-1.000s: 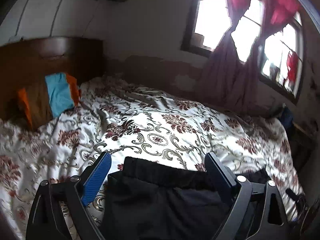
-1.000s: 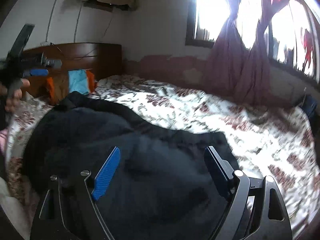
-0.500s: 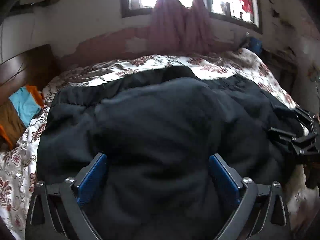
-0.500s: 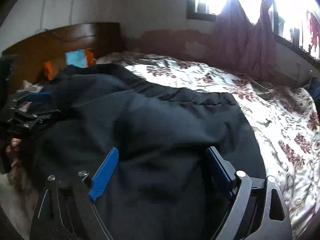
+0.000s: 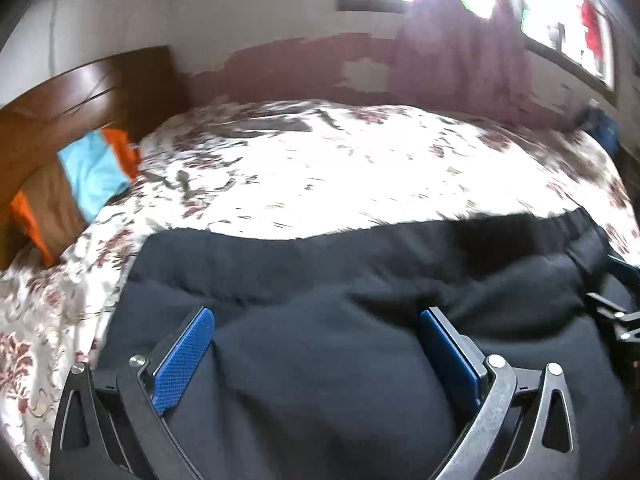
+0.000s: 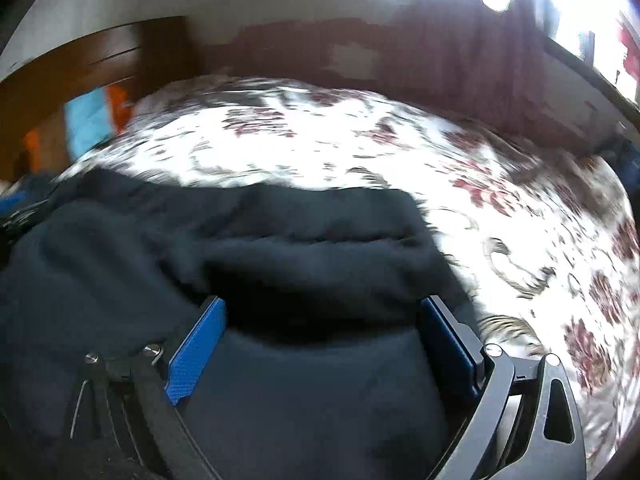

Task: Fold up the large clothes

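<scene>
Black garment (image 5: 360, 280), thick, rumpled, bunched on floral bedspread (image 5: 320, 168)

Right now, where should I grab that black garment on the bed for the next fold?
Probably the black garment by its far banded edge, one corner each for the open left gripper and right gripper, from the near side: that hem lies straight on the bedspread.

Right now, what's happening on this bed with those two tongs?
A person is folding a dark garment on a bed with a flowered cover, holding a pair of tongs in each hand. The left tongs and right tongs are both wide open above the cloth, gripping nothing; both have just been opening. The garment lies bunched along the near side of the bed.
</scene>
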{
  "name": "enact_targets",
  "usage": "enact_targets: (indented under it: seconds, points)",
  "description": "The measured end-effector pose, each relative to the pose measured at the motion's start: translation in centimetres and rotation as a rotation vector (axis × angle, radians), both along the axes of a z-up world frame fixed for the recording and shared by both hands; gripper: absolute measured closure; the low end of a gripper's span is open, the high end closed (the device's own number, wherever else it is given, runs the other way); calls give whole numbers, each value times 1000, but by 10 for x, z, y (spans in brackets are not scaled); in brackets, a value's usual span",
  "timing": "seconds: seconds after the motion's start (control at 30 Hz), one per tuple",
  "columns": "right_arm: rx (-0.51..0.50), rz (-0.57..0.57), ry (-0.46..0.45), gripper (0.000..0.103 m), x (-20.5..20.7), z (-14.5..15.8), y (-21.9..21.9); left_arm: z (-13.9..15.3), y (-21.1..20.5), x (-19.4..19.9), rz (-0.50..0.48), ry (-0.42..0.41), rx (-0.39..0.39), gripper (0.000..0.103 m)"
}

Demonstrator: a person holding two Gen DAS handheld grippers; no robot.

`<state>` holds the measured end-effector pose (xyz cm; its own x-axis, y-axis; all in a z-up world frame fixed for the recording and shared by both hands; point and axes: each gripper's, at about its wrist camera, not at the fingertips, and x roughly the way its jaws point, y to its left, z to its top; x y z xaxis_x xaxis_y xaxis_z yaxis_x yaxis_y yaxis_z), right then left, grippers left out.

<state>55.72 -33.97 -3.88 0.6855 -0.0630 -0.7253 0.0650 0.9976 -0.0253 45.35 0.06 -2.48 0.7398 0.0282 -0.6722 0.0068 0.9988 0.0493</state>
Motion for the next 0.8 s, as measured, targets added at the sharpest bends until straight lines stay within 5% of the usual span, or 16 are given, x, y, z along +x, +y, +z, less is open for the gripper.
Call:
enact_targets:
  seconds: [0.17,0.23,0.8]
  points:
    - [396,-41,124,1,25,-50,-50,-13,33,29,43,64,-114,0]
    - [479,-55,104,1,23,-57,-58,-19,38,35,43,76,-146,0]
    - [412,-59,56,1,15,-57,-50,-36,43,32,50,35,-220,0]
